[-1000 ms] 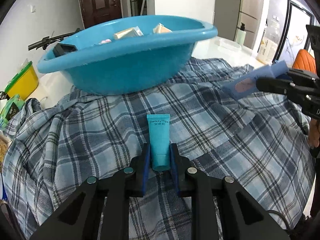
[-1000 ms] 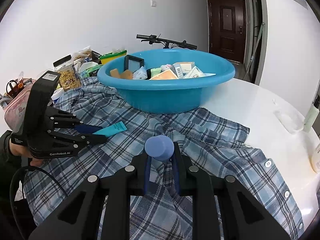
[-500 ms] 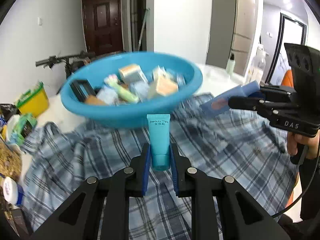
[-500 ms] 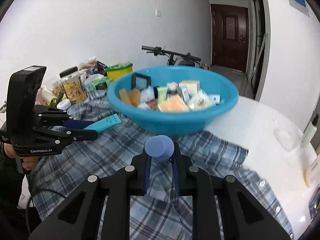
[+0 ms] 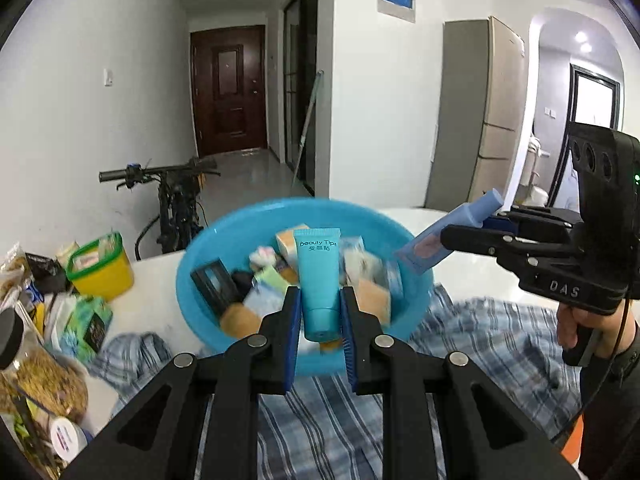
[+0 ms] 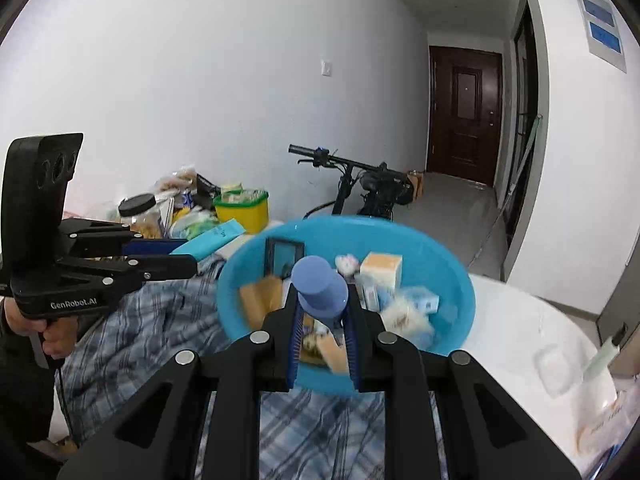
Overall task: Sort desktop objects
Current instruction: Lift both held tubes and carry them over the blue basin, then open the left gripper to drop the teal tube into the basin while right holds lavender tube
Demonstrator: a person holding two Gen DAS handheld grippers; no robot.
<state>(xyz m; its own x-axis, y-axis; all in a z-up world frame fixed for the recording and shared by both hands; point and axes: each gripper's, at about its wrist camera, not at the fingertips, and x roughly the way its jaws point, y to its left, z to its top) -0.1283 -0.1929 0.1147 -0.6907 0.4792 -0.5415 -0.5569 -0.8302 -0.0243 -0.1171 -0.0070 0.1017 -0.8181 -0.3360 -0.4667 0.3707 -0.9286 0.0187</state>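
- Left tongs (image 5: 320,312) clamped on teal tube (image 5: 318,276), cap end between the pads, label end pointing forward.
- Right tongs (image 6: 322,320) clamped on blue bottle (image 6: 320,286), round cap toward the camera.
- Both raised since a second ago: then low over the checked shirt (image 5: 480,340) on the desk (image 6: 520,320), now looking down into the blue basin (image 5: 200,288).
- Basin already crowded with boxes and packets.
- Likely meaning: lift done, carry toward the basin under way, release not yet made.
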